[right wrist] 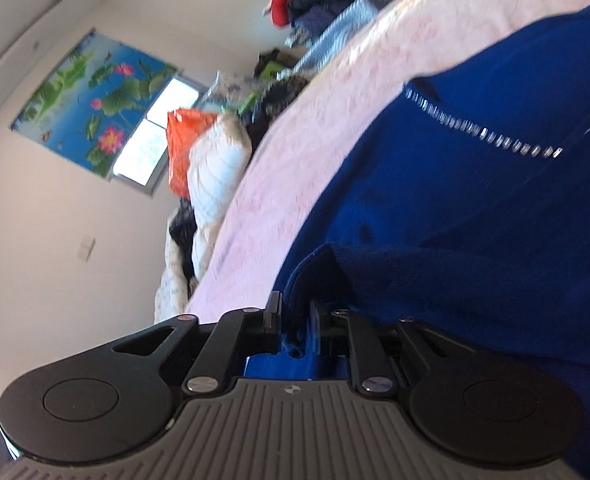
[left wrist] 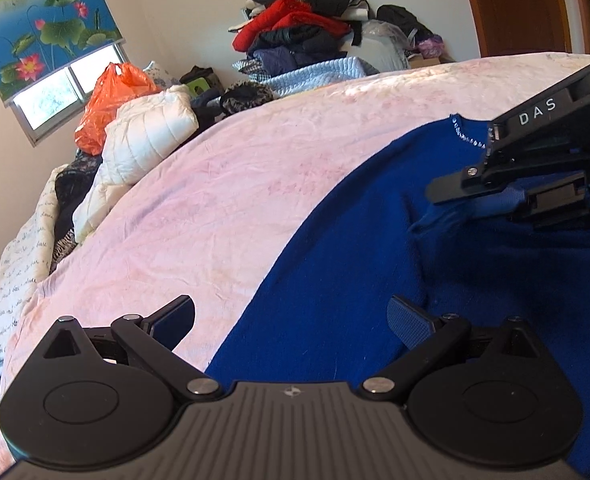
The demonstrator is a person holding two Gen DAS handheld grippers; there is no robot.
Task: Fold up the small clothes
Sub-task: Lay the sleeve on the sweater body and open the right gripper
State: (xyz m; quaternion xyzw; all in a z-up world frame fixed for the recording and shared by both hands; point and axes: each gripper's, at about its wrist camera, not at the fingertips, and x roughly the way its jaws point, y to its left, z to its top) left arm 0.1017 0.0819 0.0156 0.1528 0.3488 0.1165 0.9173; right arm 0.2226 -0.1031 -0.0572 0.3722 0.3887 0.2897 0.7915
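A royal blue garment (left wrist: 355,232) with a line of small sparkly beads lies spread on a pink bedspread (left wrist: 199,200). My left gripper (left wrist: 293,322) is open and empty, hovering over the garment's left edge. My right gripper (right wrist: 297,320) is shut on a fold of the blue garment (right wrist: 475,208), lifting the cloth a little. The right gripper also shows at the right of the left wrist view (left wrist: 475,184), pinching blue fabric.
A white quilted jacket (left wrist: 147,136) and an orange plastic bag (left wrist: 107,104) lie at the bed's far left edge. A heap of clothes (left wrist: 303,36) is piled against the back wall. A wooden door (left wrist: 523,4) stands at the far right.
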